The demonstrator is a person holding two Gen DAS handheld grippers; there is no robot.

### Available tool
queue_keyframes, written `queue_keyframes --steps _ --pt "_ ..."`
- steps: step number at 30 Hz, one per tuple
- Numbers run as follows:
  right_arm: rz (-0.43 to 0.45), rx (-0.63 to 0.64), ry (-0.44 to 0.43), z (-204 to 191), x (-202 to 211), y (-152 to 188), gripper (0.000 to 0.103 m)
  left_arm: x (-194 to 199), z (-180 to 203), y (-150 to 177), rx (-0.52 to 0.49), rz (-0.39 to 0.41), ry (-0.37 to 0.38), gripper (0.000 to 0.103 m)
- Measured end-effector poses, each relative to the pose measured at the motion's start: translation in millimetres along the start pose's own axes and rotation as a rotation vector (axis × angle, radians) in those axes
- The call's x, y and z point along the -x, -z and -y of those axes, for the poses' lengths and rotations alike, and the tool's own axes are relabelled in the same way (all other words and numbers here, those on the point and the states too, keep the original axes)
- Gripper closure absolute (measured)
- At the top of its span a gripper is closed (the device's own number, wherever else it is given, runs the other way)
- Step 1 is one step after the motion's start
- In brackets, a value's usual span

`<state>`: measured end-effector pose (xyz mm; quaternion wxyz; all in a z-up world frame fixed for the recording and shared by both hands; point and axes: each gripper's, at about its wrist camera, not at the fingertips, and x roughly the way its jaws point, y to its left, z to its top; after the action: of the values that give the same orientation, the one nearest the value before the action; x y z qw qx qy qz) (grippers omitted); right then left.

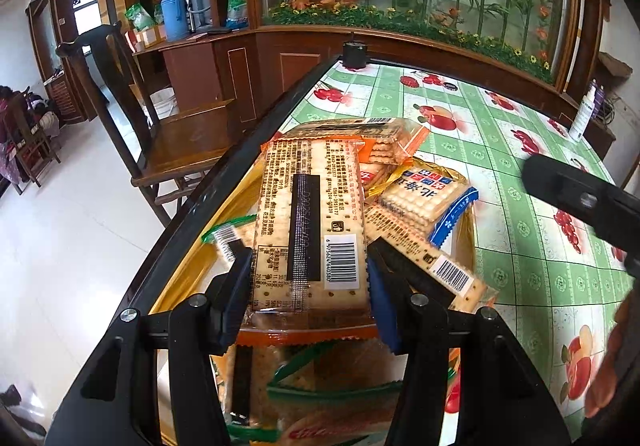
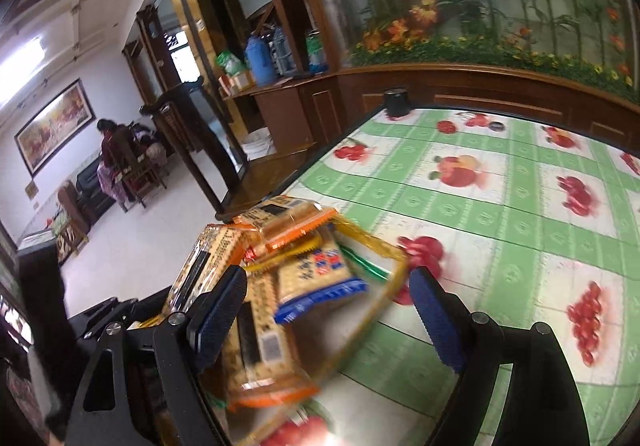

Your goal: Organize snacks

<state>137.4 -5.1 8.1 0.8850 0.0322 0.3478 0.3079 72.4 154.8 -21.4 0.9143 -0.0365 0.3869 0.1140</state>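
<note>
Heaped in a tray [image 1: 466, 242] at the table's [image 1: 532, 270] left edge: cracker packs, one pack [image 1: 308, 222] topmost, a smaller pack [image 1: 430, 194] to its right. At the far left corner, a cylinder [image 1: 354, 54]. Near the far right edge, a bottle [image 1: 582, 114]. Beyond the left edge, a chair [image 1: 188, 142].

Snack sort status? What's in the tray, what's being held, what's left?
Done: several cracker packs are piled in the gold tray, including a blue-edged pack. In hand: the left claw is shut on an orange-edged cracker pack above the pile. The right claw is open and empty. Left: setting that pack down.
</note>
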Motion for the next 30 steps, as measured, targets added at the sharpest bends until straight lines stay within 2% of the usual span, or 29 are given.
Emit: queue_keyframes --steps 2,4,6,9,12,30 --pt "0.011 -0.013 0.014 8.8 10.5 3.2 0.018 -2.1 2.4 -1.8 0.001 -0.004 -0.003 0.05" --pt "0.017 -0.027 0.017 15.0 18.8 5.8 0.018 -4.3 2.7 -2.0 0.01 -0.02 0.012 0.036" --pt "0.026 -0.036 0.027 21.3 27.4 7.9 0.018 -4.2 4.4 -1.8 0.012 -0.021 0.012 0.032" --pt "0.03 -0.046 0.036 27.6 36.3 11.4 0.018 -2.6 9.0 -0.3 0.002 -0.018 -0.007 0.031" --pt "0.03 -0.048 0.04 30.5 43.6 14.3 0.018 0.2 12.7 1.1 -0.007 -0.017 -0.024 0.02" --pt "0.01 -0.02 0.027 21.2 61.9 39.6 0.018 31.4 -0.3 22.7 0.058 0.017 -0.035 0.013"
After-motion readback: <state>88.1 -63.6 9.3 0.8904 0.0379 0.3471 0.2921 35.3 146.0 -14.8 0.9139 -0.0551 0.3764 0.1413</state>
